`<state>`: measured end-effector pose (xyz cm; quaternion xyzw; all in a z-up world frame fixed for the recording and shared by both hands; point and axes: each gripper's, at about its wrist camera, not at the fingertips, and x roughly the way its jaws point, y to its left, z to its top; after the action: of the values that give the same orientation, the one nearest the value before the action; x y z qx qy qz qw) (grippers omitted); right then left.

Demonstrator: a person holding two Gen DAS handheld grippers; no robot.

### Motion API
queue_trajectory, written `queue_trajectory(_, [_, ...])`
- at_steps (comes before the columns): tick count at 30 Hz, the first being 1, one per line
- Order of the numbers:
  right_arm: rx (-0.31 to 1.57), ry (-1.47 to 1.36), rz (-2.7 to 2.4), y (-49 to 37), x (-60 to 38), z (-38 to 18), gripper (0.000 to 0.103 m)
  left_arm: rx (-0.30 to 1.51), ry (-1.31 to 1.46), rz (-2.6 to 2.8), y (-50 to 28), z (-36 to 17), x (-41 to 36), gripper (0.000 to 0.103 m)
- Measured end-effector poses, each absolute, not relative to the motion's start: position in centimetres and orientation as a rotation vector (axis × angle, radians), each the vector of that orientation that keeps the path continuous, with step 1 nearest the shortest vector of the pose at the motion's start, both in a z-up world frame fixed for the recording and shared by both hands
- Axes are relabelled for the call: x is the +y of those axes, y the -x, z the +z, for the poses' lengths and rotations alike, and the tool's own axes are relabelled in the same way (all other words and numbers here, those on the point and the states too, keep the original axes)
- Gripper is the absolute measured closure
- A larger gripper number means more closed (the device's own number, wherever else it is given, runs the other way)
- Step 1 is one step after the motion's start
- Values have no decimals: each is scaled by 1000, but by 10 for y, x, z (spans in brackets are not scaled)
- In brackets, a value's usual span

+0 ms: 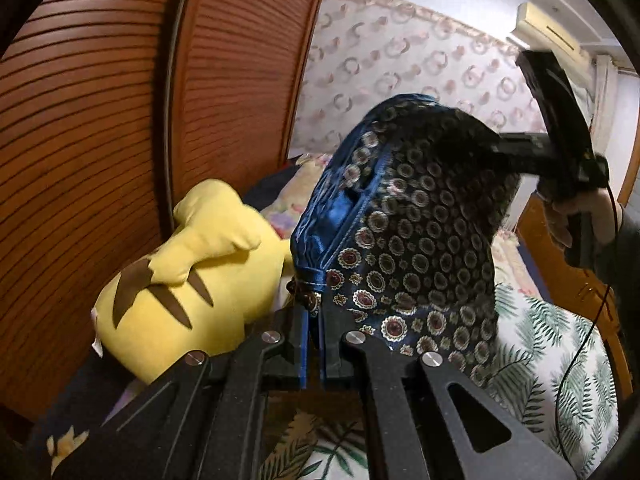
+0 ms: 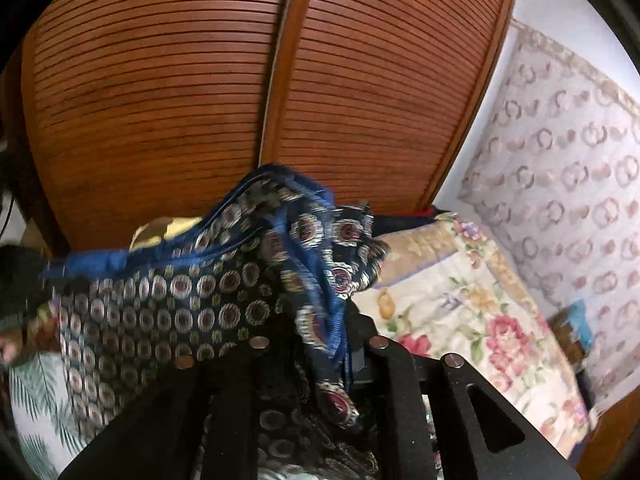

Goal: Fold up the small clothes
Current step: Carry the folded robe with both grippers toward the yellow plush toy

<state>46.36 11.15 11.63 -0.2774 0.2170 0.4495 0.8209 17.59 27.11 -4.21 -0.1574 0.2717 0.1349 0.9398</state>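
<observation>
I have the patterned blue garment (image 1: 404, 216) lifted off the bed (image 1: 560, 344), its blue-trimmed edge pinched tight in my left gripper (image 1: 316, 320). My right gripper (image 2: 320, 344) has cloth draped between its fingers, but the blur means I cannot tell whether the pads press on it. To fold well, I should keep both corners level and taut, then lower the hem flat onto the leaf-print sheet (image 2: 36, 408). The yellow plush toy (image 1: 192, 280) sits just beside my left fingers, and the floral quilt (image 2: 472, 312) crowds the far end, so landing space looks tight.
</observation>
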Motion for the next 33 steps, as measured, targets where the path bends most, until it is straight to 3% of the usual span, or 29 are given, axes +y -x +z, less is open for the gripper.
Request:
queue_trajectory(1, [465,561,970,-467,113,114,72,563,325,280,-176,-46,272,99])
queue_trajectory(5, [452,463,947,-468,111,109,35,582,322,288,-173,-46,267,99])
queue_trajectory(6, [445,440,940,-468,107,109,31,589,312,289,-173,-46,266,99])
queue_trajectory(10, [417,432,890,-462,91,100,30,601,307,290,-174,-45,265,97])
queue_trajectory(11, [427,424,887,-460,90,95,30,602,304,293,-174,-44,265,92])
queue_trajectory(16, [512,415,892,-445,85,56,30,568,290,278,-171,-34,266,56])
queue_trajectory(17, [528,413,890,-445,84,47,30,552,282,274,-169,-31,265,46])
queue_trajectory(18, [550,406,888,-445,82,37,30,543,275,273,-168,-28,264,28])
queue_trajectory(19, [569,393,890,-446,81,29,30,537,268,275,-168,-25,264,21])
queue_trajectory(24, [588,389,872,-447,90,0,29,535,227,279,-170,-16,257,18])
queue_trajectory(33, [589,294,839,-428,77,12,29,547,192,275,-166,-12,244,18])
